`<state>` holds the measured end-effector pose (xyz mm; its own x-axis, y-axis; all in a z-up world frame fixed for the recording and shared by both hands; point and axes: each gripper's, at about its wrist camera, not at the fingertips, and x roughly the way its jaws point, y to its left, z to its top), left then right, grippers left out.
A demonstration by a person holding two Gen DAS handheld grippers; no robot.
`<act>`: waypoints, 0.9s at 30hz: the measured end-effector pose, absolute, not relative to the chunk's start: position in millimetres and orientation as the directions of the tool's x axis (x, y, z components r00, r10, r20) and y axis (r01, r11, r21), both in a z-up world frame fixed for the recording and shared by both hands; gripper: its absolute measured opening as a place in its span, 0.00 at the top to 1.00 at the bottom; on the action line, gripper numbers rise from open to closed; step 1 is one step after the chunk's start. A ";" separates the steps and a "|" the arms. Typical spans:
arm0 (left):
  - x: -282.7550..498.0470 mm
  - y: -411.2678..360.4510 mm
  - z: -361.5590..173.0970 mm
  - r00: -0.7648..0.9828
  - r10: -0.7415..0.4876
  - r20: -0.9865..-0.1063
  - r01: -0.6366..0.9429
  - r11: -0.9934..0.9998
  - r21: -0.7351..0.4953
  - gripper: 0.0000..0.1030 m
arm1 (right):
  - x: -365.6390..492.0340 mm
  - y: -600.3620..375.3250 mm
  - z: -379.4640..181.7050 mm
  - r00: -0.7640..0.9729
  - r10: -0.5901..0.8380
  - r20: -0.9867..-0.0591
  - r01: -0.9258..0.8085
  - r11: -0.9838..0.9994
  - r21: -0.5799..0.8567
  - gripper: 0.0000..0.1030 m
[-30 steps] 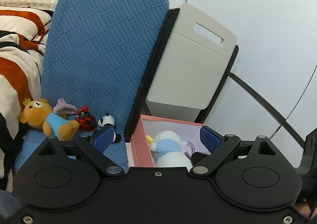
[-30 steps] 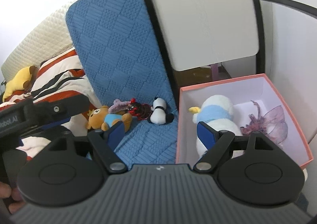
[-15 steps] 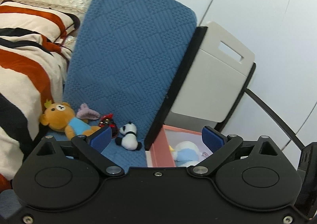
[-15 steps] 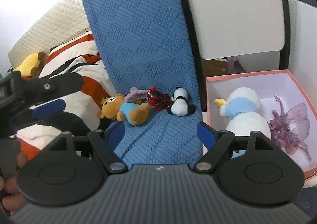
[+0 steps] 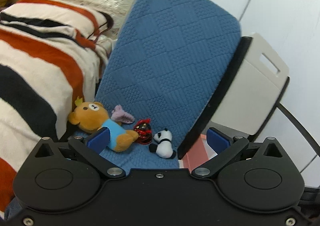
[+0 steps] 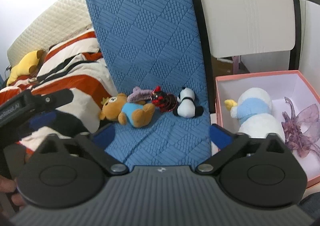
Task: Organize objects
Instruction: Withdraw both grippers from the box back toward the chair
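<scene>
Right wrist: fuzzy panda, quilted blue cushion

Your left view hides most of the pink box behind the blue cushion (only one corner shows); the striped blanket blurs.

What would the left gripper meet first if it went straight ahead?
Probably the red toy or the panda beside it on the blue cushion; depth is unclear. The left gripper is open.
</scene>
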<state>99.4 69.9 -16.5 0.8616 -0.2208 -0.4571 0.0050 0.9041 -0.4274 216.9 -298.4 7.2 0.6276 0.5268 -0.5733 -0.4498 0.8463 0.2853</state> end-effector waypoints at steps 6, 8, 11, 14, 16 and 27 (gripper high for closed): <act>106.2 67.0 -29.9 0.874 -0.157 -0.459 -0.005 0.943 -0.333 0.00 | 225.4 -292.6 -4.4 0.637 0.535 -0.555 -0.441 0.844 0.307 0.00; 110.8 65.3 -37.2 0.880 -0.140 -0.453 -0.012 0.948 -0.317 0.00 | 225.6 -289.3 -7.4 0.645 0.540 -0.541 -0.460 0.839 0.289 0.00; 120.6 63.9 -47.4 0.888 -0.139 -0.438 -0.005 0.950 -0.312 0.00 | 225.7 -282.8 -11.6 0.656 0.546 -0.521 -0.494 0.832 0.251 0.00; 135.3 61.3 -60.3 0.879 -0.127 -0.459 -0.018 0.954 -0.299 0.00 | 229.1 -277.0 -16.4 0.641 0.565 -0.519 -0.516 0.818 0.253 0.00; 144.6 59.2 -71.7 0.878 -0.109 -0.466 -0.036 0.956 -0.292 0.00 | 231.2 -274.8 -19.3 0.633 0.587 -0.504 -0.528 0.804 0.274 0.00; 186.3 65.0 -98.3 0.855 -0.185 -0.484 0.014 0.942 -0.335 0.01 | 260.3 -255.8 -41.5 0.648 0.552 -0.525 -0.506 0.827 0.245 0.00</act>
